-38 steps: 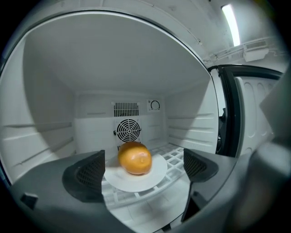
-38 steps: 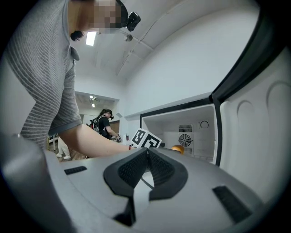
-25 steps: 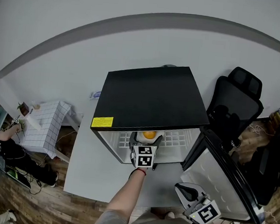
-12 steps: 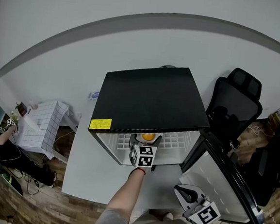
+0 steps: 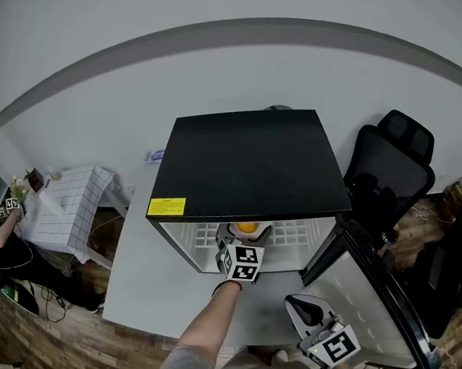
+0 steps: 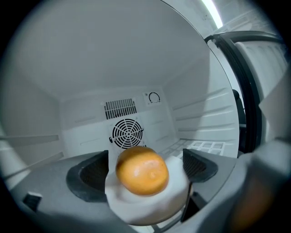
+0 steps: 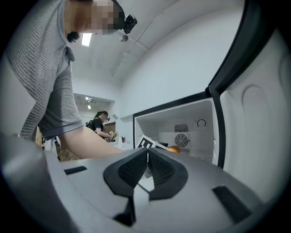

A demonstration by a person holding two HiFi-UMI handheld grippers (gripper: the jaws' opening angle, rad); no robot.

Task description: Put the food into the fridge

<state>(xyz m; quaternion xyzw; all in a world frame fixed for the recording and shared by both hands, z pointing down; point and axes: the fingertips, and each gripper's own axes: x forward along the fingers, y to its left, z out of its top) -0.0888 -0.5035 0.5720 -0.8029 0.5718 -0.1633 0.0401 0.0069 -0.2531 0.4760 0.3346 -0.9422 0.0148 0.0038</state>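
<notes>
In the head view, the fried egg (image 5: 247, 226) is seen at the mouth of the open fridge (image 5: 249, 161), just under its black top edge. It is carried by the left gripper (image 5: 241, 238). Against the frames of the last second, little has changed: this gripper has been kept at the fridge's opening with only a slight shift, and the right gripper (image 5: 304, 309) has been drawn a little nearer the fridge door (image 5: 365, 304). In the left gripper view, the egg's white base is clamped between the two jaw pads, with the orange yolk on top. The fan grille (image 6: 127, 133) on the fridge's back wall is seen straight ahead, and a white shelf (image 6: 200, 146) lies lower right inside the fridge. In the right gripper view, the right jaws are pressed together with nothing between them, outside the fridge. The placing is judged to be under way, since the egg has been brought inside but not yet set down or released.
</notes>
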